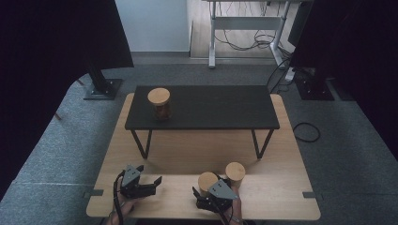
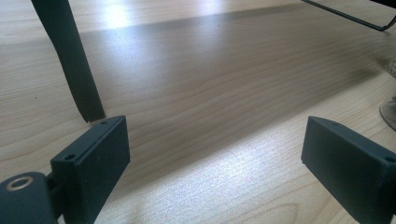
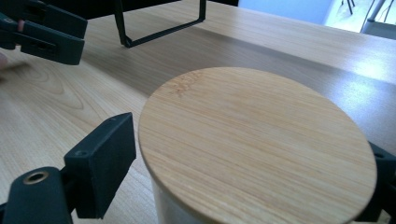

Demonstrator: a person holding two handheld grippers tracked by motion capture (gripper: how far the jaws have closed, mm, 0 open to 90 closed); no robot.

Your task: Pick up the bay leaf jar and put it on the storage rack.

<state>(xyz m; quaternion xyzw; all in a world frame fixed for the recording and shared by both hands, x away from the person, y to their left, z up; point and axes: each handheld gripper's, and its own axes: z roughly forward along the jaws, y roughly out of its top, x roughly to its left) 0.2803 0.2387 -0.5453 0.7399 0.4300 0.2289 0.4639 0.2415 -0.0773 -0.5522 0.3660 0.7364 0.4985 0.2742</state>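
Three jars with round bamboo lids are in the high view. One jar (image 1: 159,103) stands on the left of a black low shelf (image 1: 211,110). Two stand near the wooden table's front edge, the nearer jar (image 1: 207,182) and a second jar (image 1: 235,172) just right of it. My right gripper (image 1: 206,186) straddles the nearer jar. In the right gripper view its lid (image 3: 261,112) spans the gap, and the right gripper (image 3: 254,154) has both pads against the rim. My left gripper (image 1: 157,185) rests at the front left, and the left gripper (image 2: 215,140) stands open over bare wood.
The black shelf stands on thin metal legs (image 2: 70,60) across the middle of the wooden table (image 1: 197,154). In the right gripper view the left gripper (image 3: 46,32) shows at the upper left. Grey carpet, stands and cables surround the table.
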